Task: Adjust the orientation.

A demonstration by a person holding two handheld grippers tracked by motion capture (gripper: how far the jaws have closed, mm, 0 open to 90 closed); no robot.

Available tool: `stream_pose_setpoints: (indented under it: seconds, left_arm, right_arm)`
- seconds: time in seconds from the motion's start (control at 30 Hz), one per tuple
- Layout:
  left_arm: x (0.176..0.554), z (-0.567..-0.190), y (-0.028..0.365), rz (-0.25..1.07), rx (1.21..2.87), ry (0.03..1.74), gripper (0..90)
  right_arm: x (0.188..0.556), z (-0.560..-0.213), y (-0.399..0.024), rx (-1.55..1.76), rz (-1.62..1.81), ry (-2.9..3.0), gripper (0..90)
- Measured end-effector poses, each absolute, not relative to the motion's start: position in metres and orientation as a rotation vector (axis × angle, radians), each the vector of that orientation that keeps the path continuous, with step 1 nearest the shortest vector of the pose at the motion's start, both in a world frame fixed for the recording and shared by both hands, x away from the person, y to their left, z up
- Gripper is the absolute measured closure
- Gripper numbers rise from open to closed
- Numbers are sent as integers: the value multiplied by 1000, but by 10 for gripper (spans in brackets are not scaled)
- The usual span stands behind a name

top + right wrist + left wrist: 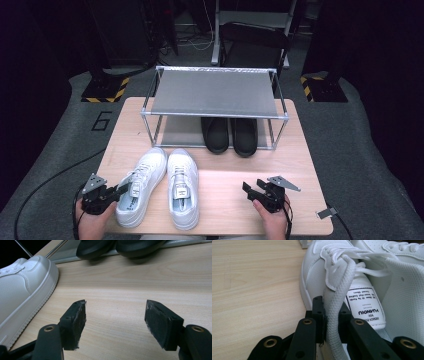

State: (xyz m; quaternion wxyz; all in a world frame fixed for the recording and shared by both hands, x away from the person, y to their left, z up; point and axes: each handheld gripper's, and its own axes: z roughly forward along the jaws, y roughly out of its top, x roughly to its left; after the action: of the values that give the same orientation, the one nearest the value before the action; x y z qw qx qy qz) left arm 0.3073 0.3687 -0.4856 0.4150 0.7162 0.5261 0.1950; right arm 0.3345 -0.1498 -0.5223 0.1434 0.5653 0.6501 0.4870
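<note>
Near the table's front-left corner, the left gripper point(325, 322) has clamped the collar of the left white sneaker point(141, 184) (lace alongside). Likely next: lift it onto the shoe rack point(214, 92). The right gripper point(115, 323) hangs wide open, empty, front-right.

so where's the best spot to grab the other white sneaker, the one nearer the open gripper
Probably the padded collar rim at the heel opening of the right white sneaker, one jaw inside and one outside. Come from the near table edge with the right gripper: the heel faces that way and the wall stands upright and thin.
</note>
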Motion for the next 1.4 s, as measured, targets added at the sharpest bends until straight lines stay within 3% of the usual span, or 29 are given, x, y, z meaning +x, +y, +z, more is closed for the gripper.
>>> stream_pose_setpoints:
  seconds: [0.73,1.4]
  left_arm:
    - [303,-477,368,524,1746,1328,824]
    - [301,-409,367,508,1746,1268,820]
  right_arm:
    - [333,-523,-152,1639,1402,1866,333]
    - [329,-515,-157,1612,1398,1854,331]
